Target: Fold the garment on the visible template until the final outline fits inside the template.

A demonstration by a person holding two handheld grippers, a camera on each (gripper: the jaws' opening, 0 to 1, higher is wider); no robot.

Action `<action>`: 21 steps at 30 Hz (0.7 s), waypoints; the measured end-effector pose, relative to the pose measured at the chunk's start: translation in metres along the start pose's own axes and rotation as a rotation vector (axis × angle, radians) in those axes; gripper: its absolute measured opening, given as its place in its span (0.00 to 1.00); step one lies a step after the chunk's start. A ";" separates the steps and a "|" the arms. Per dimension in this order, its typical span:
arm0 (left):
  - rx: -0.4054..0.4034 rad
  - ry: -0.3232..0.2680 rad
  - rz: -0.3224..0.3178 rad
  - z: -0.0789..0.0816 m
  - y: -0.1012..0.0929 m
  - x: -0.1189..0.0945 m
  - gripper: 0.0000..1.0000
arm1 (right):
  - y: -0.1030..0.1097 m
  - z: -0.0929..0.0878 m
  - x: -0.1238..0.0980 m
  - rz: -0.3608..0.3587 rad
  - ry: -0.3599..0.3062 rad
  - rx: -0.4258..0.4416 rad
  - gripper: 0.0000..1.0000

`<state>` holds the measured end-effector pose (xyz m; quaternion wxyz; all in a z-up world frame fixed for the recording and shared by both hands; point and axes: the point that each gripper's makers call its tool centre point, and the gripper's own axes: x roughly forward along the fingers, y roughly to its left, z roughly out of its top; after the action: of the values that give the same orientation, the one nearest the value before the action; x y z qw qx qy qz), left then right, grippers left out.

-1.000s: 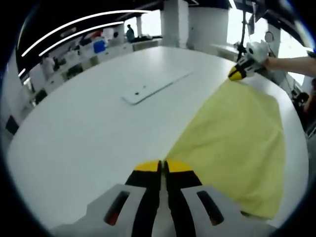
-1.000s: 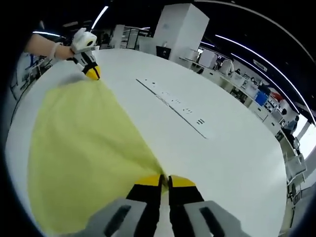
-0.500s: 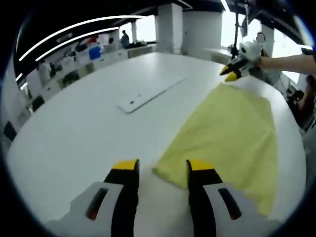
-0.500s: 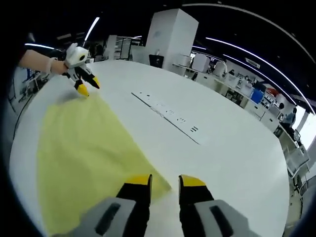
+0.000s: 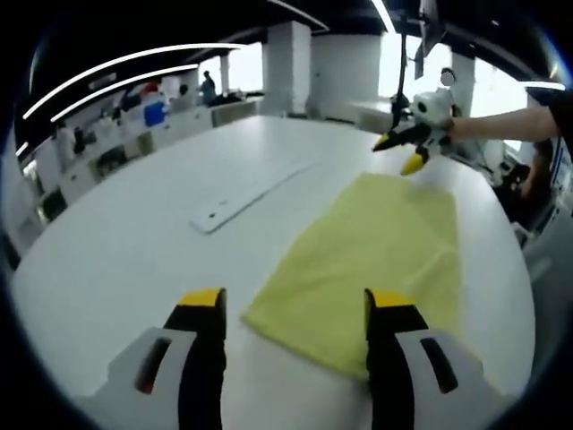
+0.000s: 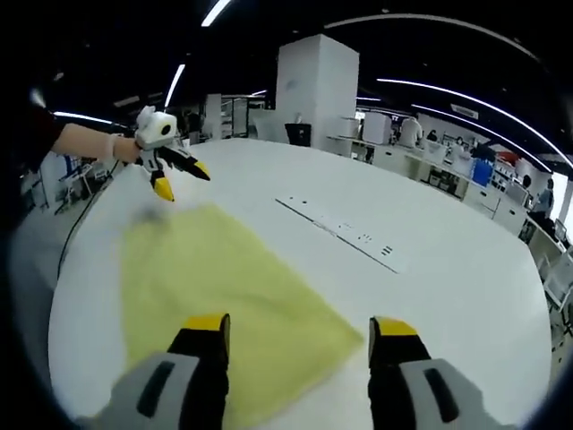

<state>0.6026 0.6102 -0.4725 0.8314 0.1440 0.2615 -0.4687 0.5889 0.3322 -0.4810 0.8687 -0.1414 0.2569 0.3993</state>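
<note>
Left gripper view: left gripper (image 5: 294, 309) jaws spread wide, nothing between them, hanging over the near edge of the flat rectangular yellow cloth garment (image 5: 367, 260). Cloth lies free on the round white bench (image 5: 116, 242), toward its right side. Beyond it the right gripper (image 5: 401, 150) hangs just past the far corner, jaws parted, off the fabric.

Right gripper view: own jaws apart around (image 6: 300, 333), empty, above the cloth's near corner (image 6: 224, 287); left gripper (image 6: 175, 174) at the far end, jaws splayed, clear of the cloth.

No template outline is discernible on the bench in either view. A long flat white strip with small dark marks (image 6: 345, 235) lies beside the cloth, apart from it; cannot tell whether it relates to the template.

Risks, judged from this:
- With no visible outline, "fits inside" can't be checked; stopping now may be premature or the cloth may sit off target.
- Cloth is near the bench rim on one side (image 5: 510, 269); a re-grab that drags could pull an edge over.
- Thin layered fabric: pinching only the top layer would undo the fold.
- Far background shows cabinets and people, not relevant.
</note>
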 end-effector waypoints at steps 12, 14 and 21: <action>-0.017 0.045 -0.043 -0.016 -0.028 -0.026 0.82 | 0.019 -0.007 -0.023 0.032 0.027 0.016 0.82; -0.012 0.044 -0.040 -0.019 -0.032 -0.030 0.82 | 0.019 -0.009 -0.025 0.030 0.032 0.025 0.85; -0.049 0.008 -0.029 -0.023 -0.044 -0.042 0.81 | 0.024 -0.017 -0.036 0.015 0.045 0.034 0.85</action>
<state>0.5404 0.6279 -0.4677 0.8268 0.1218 0.2780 -0.4735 0.5452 0.3176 -0.4761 0.8620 -0.1337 0.2839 0.3981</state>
